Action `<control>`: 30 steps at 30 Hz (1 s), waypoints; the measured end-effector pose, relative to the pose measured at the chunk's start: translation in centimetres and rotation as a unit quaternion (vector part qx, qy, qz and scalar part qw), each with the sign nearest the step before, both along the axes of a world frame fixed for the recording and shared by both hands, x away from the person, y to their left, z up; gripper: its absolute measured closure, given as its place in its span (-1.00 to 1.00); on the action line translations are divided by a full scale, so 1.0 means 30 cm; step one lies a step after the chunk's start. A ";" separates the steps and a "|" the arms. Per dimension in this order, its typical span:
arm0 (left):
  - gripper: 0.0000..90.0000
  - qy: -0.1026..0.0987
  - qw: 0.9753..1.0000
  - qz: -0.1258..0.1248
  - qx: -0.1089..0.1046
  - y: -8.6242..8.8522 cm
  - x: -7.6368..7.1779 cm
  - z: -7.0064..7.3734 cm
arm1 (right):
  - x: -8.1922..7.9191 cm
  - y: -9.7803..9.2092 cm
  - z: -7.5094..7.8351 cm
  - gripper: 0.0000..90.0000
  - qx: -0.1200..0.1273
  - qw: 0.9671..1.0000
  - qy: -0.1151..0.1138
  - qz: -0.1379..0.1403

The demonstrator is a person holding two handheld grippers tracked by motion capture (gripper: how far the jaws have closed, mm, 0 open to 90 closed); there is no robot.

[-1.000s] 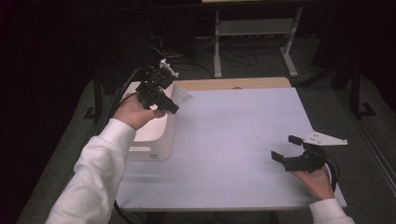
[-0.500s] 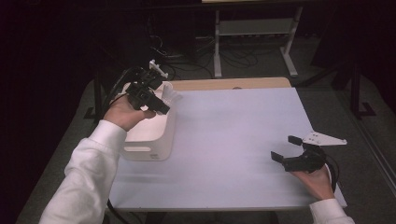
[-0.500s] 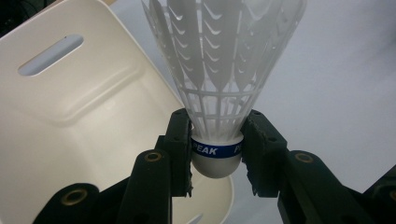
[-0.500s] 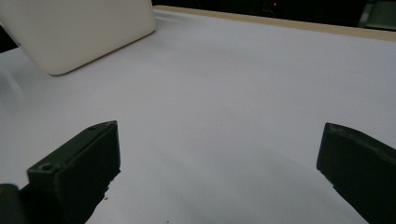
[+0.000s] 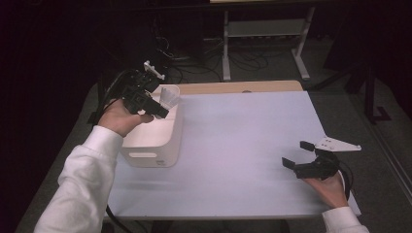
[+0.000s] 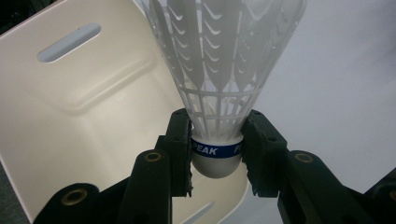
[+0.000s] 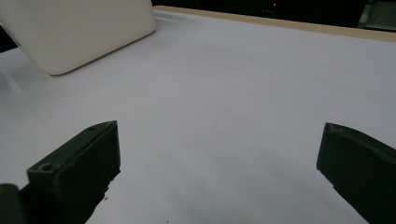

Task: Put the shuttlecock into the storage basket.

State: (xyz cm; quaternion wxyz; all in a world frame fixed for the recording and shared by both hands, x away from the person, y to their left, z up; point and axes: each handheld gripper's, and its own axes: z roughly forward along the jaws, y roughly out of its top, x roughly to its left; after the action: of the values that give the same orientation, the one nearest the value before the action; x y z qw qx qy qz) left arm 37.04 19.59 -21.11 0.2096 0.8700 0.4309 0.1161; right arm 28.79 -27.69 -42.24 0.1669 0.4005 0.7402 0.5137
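Left gripper (image 6: pixel 217 154) clenched on shuttlecock (image 6: pixel 219 70) above white bin (image 5: pixel 160 131); right gripper (image 5: pixel 300 155) released, jaws wide apart.

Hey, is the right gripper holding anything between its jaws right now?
No, the right gripper has its jaws spread wide apart with only the bare white table between them.

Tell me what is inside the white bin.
The white bin shows bare cream walls and floor where visible. The shuttlecock, gripped by the left gripper above it, and the fingers cover its near corner.
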 end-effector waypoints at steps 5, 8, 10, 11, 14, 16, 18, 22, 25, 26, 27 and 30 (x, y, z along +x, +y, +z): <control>0.44 0.001 1.000 0.003 0.005 0.023 -0.001 0.000 | 0.001 0.000 -0.001 -1.00 0.000 1.000 0.000 0.001; 0.45 0.002 1.000 0.006 0.005 0.038 0.000 -0.003 | 0.001 0.000 -0.002 -1.00 -0.002 1.000 0.001 0.001; 0.45 0.005 1.000 0.007 0.005 0.048 0.000 -0.004 | 0.001 0.000 -0.001 -1.00 -0.001 1.000 -0.001 0.001; 0.45 0.008 1.000 0.010 0.006 0.054 0.000 -0.003 | 0.001 0.000 -0.001 -1.00 -0.001 1.000 -0.001 0.000; 0.45 0.010 1.000 0.015 0.009 0.071 -0.002 -0.004 | 0.000 0.000 -0.001 -1.00 -0.001 1.000 -0.001 0.001; 0.45 0.013 1.000 0.016 0.011 0.081 -0.004 -0.007 | 0.000 0.000 -0.001 -1.00 -0.001 1.000 -0.001 0.001; 0.45 0.015 1.000 0.014 0.010 0.089 -0.005 -0.013 | 0.001 0.000 -0.001 -1.00 -0.002 1.000 -0.001 0.001; 0.45 0.020 1.000 0.003 0.011 0.090 -0.013 -0.025 | 0.000 0.001 -0.001 -1.00 -0.002 1.000 0.000 0.001; 0.45 0.022 1.000 -0.005 0.016 0.089 -0.018 -0.033 | 0.001 0.001 -0.002 -1.00 -0.003 1.000 0.000 0.001; 0.45 0.024 1.000 -0.007 0.017 0.089 -0.019 -0.035 | 0.001 0.001 -0.002 -1.00 -0.003 1.000 0.001 0.002; 0.45 0.024 1.000 -0.008 0.017 0.089 -0.019 -0.038 | 0.001 0.001 -0.002 -1.00 -0.004 1.000 0.001 0.002; 0.45 0.027 0.999 -0.009 0.019 0.093 -0.017 -0.048 | 0.001 0.003 -0.002 -1.00 -0.003 1.000 0.001 0.002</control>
State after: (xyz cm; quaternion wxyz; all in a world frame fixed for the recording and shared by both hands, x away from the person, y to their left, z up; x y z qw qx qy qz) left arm 36.54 22.37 -22.56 0.1824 0.8805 0.4264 0.0984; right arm 28.81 -27.61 -42.30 0.1663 0.3994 0.7426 0.5112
